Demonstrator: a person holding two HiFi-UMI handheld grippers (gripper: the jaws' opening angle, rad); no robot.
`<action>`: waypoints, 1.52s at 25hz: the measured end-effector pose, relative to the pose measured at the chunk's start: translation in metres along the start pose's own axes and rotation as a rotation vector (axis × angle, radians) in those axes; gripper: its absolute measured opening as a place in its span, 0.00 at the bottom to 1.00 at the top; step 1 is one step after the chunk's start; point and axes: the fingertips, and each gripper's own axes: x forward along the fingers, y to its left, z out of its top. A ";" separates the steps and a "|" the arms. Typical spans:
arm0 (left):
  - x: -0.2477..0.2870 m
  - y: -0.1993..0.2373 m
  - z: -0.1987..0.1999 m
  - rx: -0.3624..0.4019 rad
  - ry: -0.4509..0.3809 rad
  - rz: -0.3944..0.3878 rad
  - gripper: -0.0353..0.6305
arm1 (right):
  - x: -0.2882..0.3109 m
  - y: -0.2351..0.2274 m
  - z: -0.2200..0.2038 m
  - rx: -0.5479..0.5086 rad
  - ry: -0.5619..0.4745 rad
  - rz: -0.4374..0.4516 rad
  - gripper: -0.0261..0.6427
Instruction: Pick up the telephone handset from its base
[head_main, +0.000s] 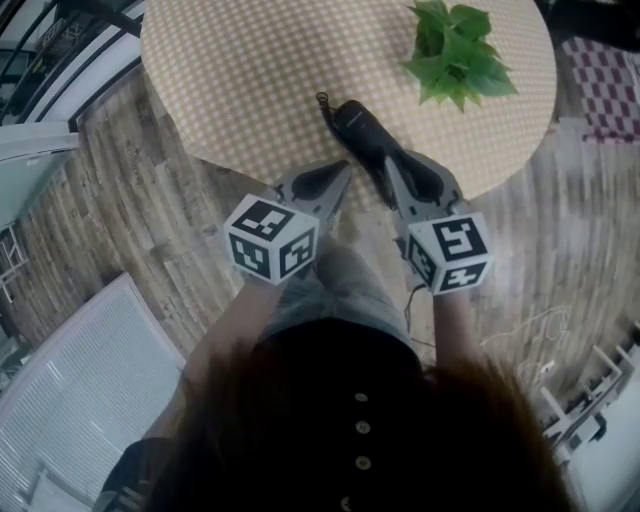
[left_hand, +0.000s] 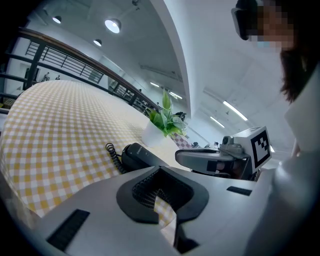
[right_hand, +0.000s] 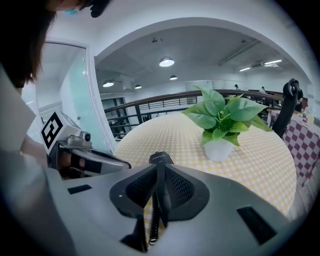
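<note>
Just short of the plant (head_main: 455, 50), both the left gripper (head_main: 340, 172) and right gripper (head_main: 395, 165) are hovering clenched, empty; the handset (head_main: 358, 128) is looking light, rigid, slick, so its middle is probably offering the best hold.

Round checked table (head_main: 250, 90): one
Potted plant (head_main: 458, 52): one, at 1 o'clock on the table
Telephone handset (head_main: 362, 135): one, at 6 o'clock
Coiled cord (head_main: 322, 101): one
Grippers: two, the left gripper (head_main: 342, 170) and the right gripper (head_main: 390, 165)
Marker cubes (head_main: 272, 240): two
Person (head_main: 350, 420): one
Purple-checked cloth (head_main: 605, 85): one, at 3 o'clock
</note>
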 end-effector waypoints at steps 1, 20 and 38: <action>0.001 0.001 0.000 -0.006 -0.004 0.005 0.06 | 0.002 0.000 -0.003 -0.018 0.020 0.008 0.11; 0.004 0.020 -0.008 -0.054 -0.022 0.063 0.06 | 0.035 -0.003 -0.026 -0.316 0.221 0.062 0.40; 0.012 0.019 -0.010 -0.066 -0.016 0.059 0.06 | 0.050 -0.005 -0.041 -0.371 0.300 0.094 0.41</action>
